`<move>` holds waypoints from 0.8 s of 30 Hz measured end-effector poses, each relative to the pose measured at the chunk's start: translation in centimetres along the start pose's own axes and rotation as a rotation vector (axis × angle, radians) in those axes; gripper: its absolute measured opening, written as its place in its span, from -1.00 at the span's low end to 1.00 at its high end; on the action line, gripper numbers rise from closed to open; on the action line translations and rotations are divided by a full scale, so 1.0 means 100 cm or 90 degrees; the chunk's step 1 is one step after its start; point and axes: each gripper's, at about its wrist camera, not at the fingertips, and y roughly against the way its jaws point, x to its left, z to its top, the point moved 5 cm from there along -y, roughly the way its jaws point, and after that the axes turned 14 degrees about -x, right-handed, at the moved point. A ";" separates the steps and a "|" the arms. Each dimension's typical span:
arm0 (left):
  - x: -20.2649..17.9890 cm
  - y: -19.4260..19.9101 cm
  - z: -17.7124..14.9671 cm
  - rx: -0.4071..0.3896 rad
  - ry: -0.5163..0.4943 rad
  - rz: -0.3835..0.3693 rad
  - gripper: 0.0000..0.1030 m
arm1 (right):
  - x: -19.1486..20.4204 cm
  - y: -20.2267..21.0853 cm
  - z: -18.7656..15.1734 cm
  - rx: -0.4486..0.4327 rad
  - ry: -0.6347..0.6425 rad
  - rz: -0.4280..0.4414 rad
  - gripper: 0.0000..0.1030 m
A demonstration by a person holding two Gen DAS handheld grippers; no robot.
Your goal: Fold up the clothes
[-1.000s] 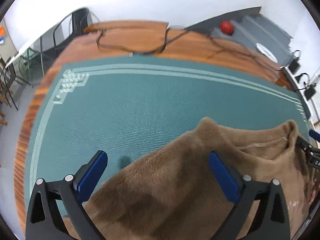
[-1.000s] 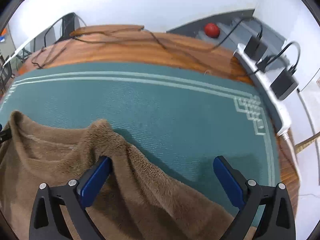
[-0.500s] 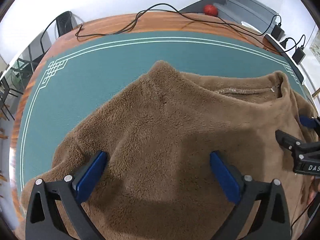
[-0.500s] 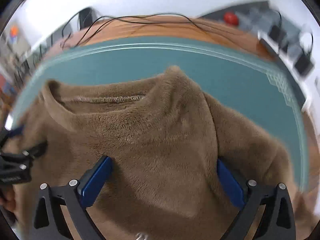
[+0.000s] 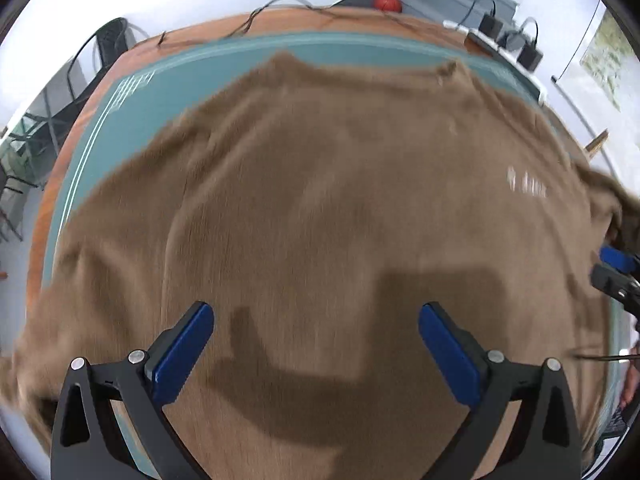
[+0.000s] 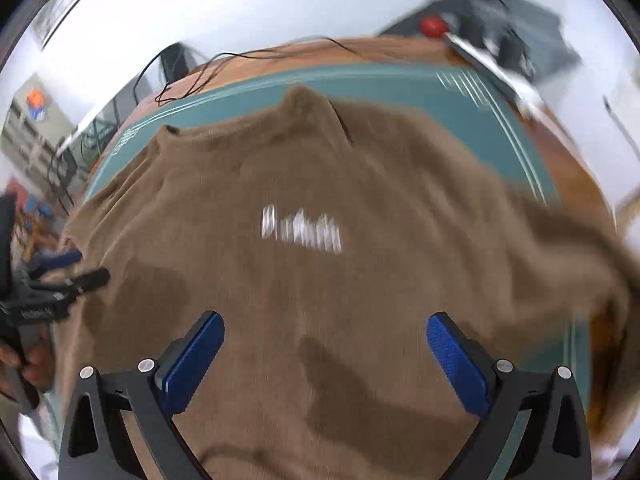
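Brown fleece covers most of both views: the sweater (image 5: 320,200) lies spread on the green mat (image 5: 132,112), collar towards the far edge.

Left wrist view: the left gripper (image 5: 316,344) hangs above the sweater's body with its jaws wide and nothing between the blue pads (image 5: 180,356). Its shadow falls on the cloth below. The right gripper (image 5: 616,276) shows only at the right border, over the garment's side; its state cannot be read from here. The picture is blurred by motion. White lettering (image 5: 526,186) marks the cloth.

Right wrist view: the right gripper (image 6: 324,352) is also over the body, jaws wide and empty. The left gripper (image 6: 68,268) sits at the left border, a hand (image 6: 28,364) behind it.

Judgement: the step in hand appears to be laying the sweater flat before the first fold. To do it well, each gripper should take one side of the hem or a shoulder, pinching all layers, and the sleeves should be drawn out straight, since the right one looks bunched at the mat's edge.

Containers: none in either view.
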 end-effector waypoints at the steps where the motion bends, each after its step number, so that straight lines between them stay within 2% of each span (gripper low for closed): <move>1: 0.000 0.004 -0.013 0.005 0.001 0.010 1.00 | 0.001 0.006 -0.015 0.008 -0.003 0.004 1.00; 5: 0.005 0.006 -0.044 0.029 0.033 0.025 1.00 | 0.012 0.009 -0.070 0.053 0.066 -0.005 1.00; 6: 0.006 0.004 -0.047 0.026 0.031 0.031 1.00 | 0.016 0.010 -0.079 0.049 0.103 -0.015 1.00; 9: 0.006 0.003 -0.051 0.007 0.017 0.034 1.00 | 0.023 0.014 -0.091 0.032 0.187 -0.009 1.00; 12: 0.008 0.007 -0.051 0.026 0.036 0.047 1.00 | 0.019 0.018 -0.094 0.057 0.196 0.013 1.00; 15: 0.004 0.026 -0.056 0.024 0.046 0.055 1.00 | 0.016 0.027 -0.101 0.094 0.204 0.014 1.00; 19: -0.025 0.065 -0.083 0.037 0.015 0.033 1.00 | 0.025 0.071 -0.116 0.089 0.190 0.086 1.00; 24: -0.069 0.097 -0.135 0.065 -0.041 0.021 1.00 | 0.030 0.127 -0.135 0.072 0.202 0.156 1.00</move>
